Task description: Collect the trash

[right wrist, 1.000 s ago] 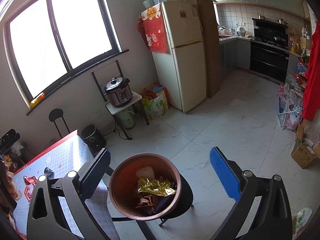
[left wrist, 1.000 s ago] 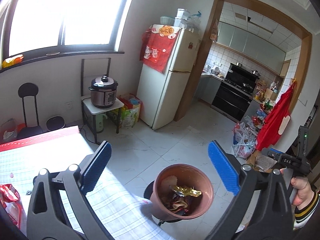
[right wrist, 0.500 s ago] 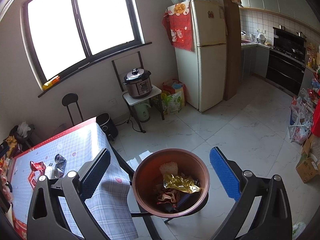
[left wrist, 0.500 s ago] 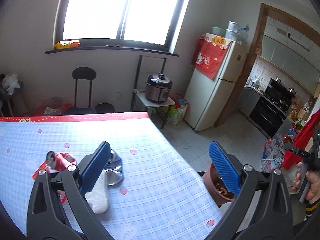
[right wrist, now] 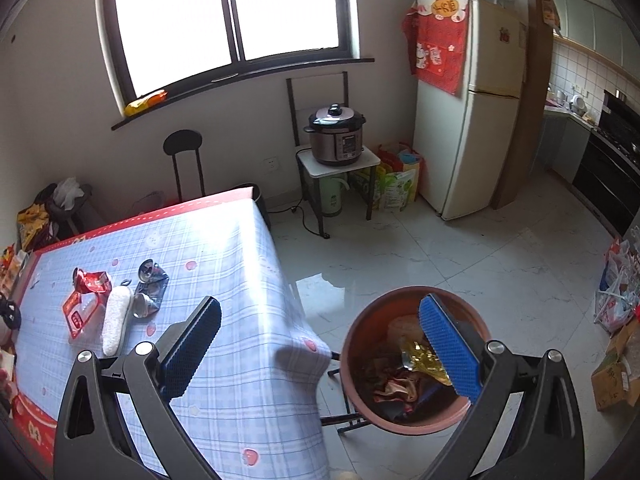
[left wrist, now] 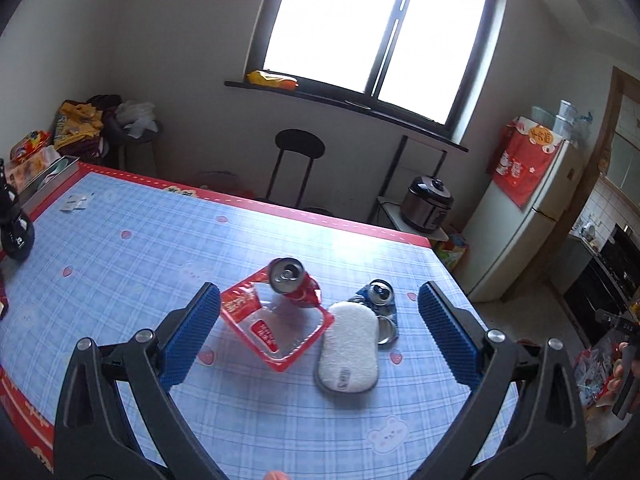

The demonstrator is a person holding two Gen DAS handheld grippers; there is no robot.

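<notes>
On the blue checked tablecloth [left wrist: 140, 248] lie a red plastic wrapper [left wrist: 276, 330] with a red can [left wrist: 289, 280] on its far corner, a white oval sponge [left wrist: 349, 348] and a crushed blue can [left wrist: 380, 304]. My left gripper [left wrist: 318, 334] hovers open just above and in front of this litter, empty. The right wrist view shows the same litter [right wrist: 112, 300] far left on the table. My right gripper [right wrist: 320, 354] is open and empty over the table's edge, beside the brown bin [right wrist: 360, 368] that holds wrappers.
A black stool [right wrist: 188, 160], a rice cooker [right wrist: 336, 134] on a small stand and a fridge [right wrist: 468, 104] line the far wall. The bin sits on a black stool off the table's right edge. Bags and boxes [right wrist: 616, 320] lie on the tiled floor at right.
My left gripper has swung from the bin back over the table to the litter. The right gripper has shifted left, so the bin now sits to its right.
</notes>
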